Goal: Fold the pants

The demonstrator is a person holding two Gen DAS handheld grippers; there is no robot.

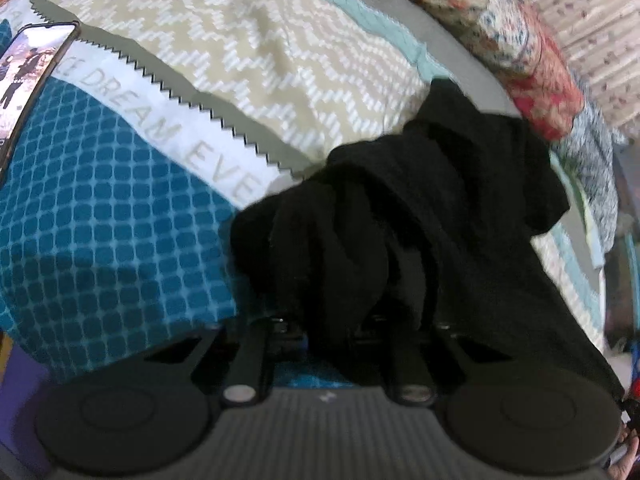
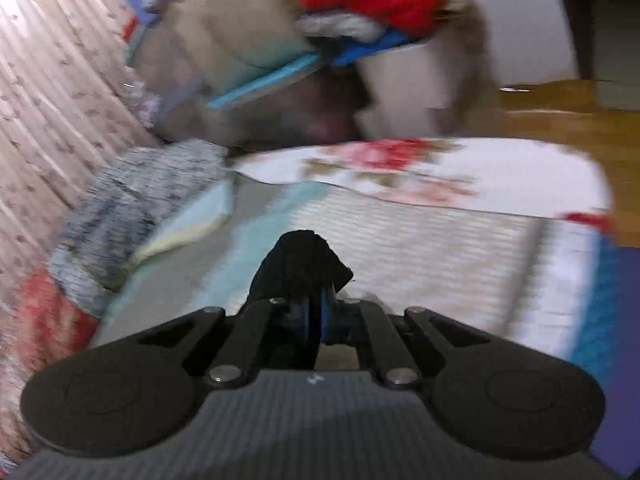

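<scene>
The black pants [image 1: 432, 200] hang bunched over my left gripper [image 1: 340, 320] and trail up and right across the patterned bedspread [image 1: 240, 60]. Cloth hides the left fingertips, and the jaws stand close together with folds pinched between them, so that gripper is shut on the pants. In the right wrist view my right gripper [image 2: 314, 300] is shut on a small tuft of the black pants [image 2: 298, 264], which sticks up past its blue-edged pads. That view is blurred by motion.
A phone [image 1: 36, 68] lies on the bed at the far left. A floral quilt [image 1: 500, 32] and a grey knit cloth [image 2: 132, 204] sit by the wall. A folded floral blanket [image 2: 420, 176] lies at the bed's far end, with a heap of clothes [image 2: 360, 12] beyond.
</scene>
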